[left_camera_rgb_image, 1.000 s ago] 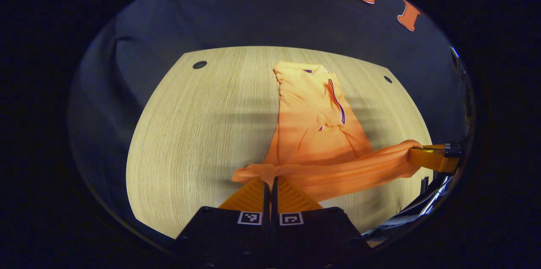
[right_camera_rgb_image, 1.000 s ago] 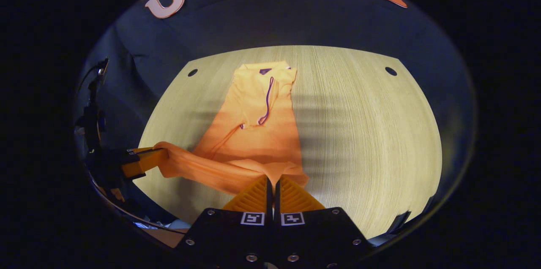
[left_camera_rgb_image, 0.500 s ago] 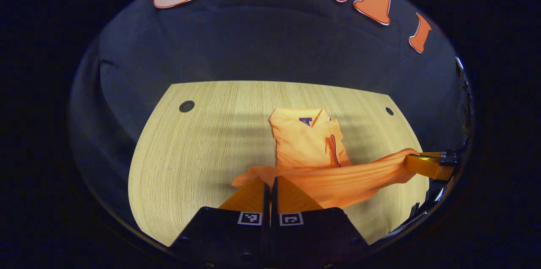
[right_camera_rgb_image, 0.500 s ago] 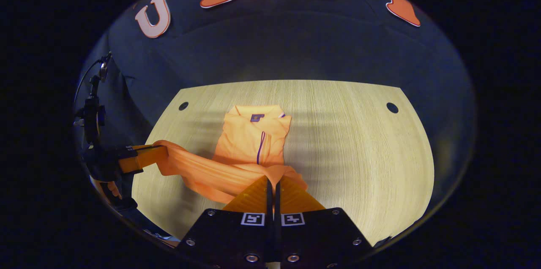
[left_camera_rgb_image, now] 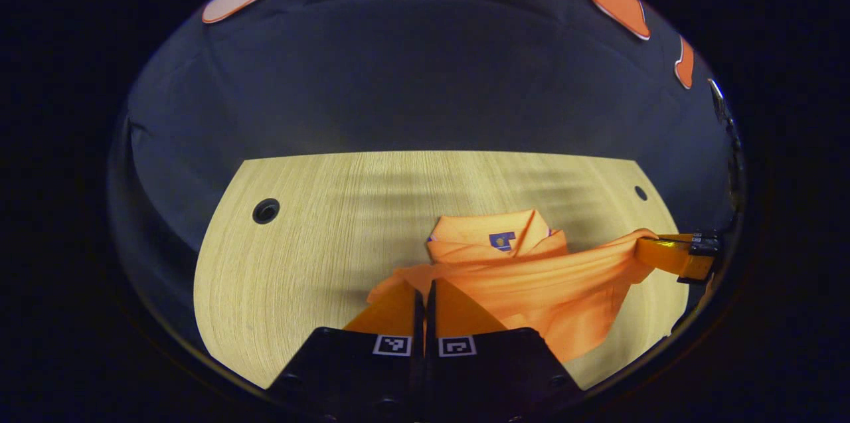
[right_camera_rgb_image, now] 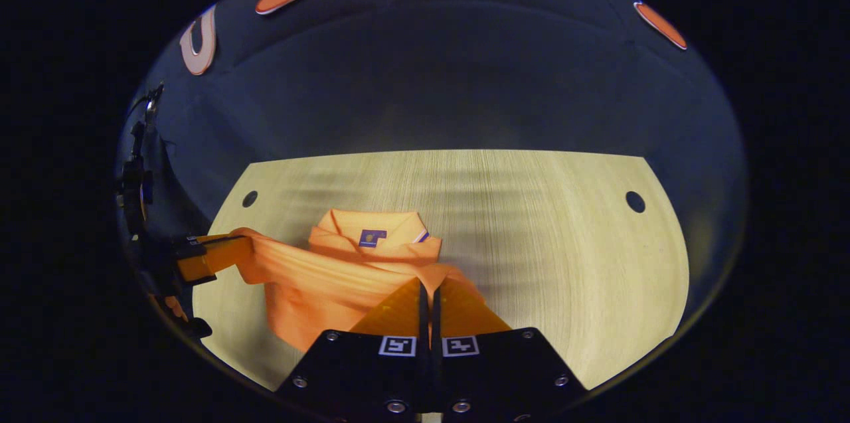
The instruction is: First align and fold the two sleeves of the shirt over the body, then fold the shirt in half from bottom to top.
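An orange shirt (left_camera_rgb_image: 531,283) lies on the wooden table (left_camera_rgb_image: 319,237), its collar with a small purple label at the far end. The bottom hem is lifted and carried up over the body, nearly reaching the collar. My left gripper (left_camera_rgb_image: 424,285) is shut on one hem corner. The right gripper (left_camera_rgb_image: 654,245) shows at the right edge of the left gripper view, pinching the other corner. In the right gripper view the shirt (right_camera_rgb_image: 325,277) hangs between my right gripper (right_camera_rgb_image: 428,285), shut on the hem, and the left gripper (right_camera_rgb_image: 236,247) at the left edge.
The table (right_camera_rgb_image: 564,237) has round holes near its far corners (left_camera_rgb_image: 265,210) (right_camera_rgb_image: 635,201). Black cloth wall stands behind the table. Bare wood stretches to the left in the left gripper view and to the right in the right gripper view.
Both grippers carried the hem forward toward the collar. The folded-over hem now covers most of the shirt's body, and the sleeves and placket are hidden beneath it.
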A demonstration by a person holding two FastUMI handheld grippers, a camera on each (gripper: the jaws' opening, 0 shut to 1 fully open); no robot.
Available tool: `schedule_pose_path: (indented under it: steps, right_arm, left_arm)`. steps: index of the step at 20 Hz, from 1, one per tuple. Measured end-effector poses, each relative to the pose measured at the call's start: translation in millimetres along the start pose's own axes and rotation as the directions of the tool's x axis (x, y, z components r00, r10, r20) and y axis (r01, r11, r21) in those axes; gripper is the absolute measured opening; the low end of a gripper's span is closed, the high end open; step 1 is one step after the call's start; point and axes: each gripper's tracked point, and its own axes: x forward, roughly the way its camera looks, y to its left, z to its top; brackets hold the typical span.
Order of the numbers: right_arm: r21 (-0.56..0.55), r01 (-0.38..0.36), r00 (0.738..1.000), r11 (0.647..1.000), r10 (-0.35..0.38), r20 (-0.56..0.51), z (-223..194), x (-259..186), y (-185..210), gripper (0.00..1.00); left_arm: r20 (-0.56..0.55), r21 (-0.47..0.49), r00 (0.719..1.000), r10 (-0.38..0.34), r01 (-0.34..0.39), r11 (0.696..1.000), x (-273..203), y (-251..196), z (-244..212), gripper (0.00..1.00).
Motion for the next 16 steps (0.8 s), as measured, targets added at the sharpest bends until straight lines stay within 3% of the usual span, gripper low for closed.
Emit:
schedule_pose_path:
  steps: [7,9,10,11,13,14,16]
  right_arm:
    - [0.001,0.046,0.998,0.999,-0.045,-0.032,-13,65,-5,0.02]
    - [-0.003,0.070,0.996,0.998,-0.070,-0.057,-21,74,-10,0.04]
    - [-0.018,0.076,0.995,0.997,-0.077,-0.062,-24,77,-11,0.10]
    - [-0.030,0.078,0.995,0.997,-0.080,-0.065,-26,77,-11,0.25]
    - [-0.056,0.099,0.993,0.994,-0.102,-0.053,-26,76,-16,0.36]
    - [-0.064,0.118,0.992,0.991,-0.121,-0.042,-24,75,-21,0.57]
    - [-0.035,0.116,0.992,0.993,-0.118,-0.044,-24,72,-22,1.00]
  left_arm:
    - [-0.050,-0.014,0.999,0.006,-0.007,1.000,53,9,-15,0.01]
    - [-0.064,-0.010,0.998,0.021,-0.021,1.000,58,17,-20,0.05]
    - [-0.071,-0.005,0.997,0.030,-0.030,1.000,59,21,-20,0.12]
    - [-0.071,-0.002,0.997,0.041,-0.041,0.999,56,25,-19,0.22]
    - [-0.063,-0.003,0.997,0.054,-0.054,0.999,62,30,-20,0.71]
    - [-0.062,-0.007,0.996,0.059,-0.060,0.998,59,33,-23,0.95]
    - [-0.057,-0.024,0.996,0.064,-0.065,0.998,57,36,-22,0.99]
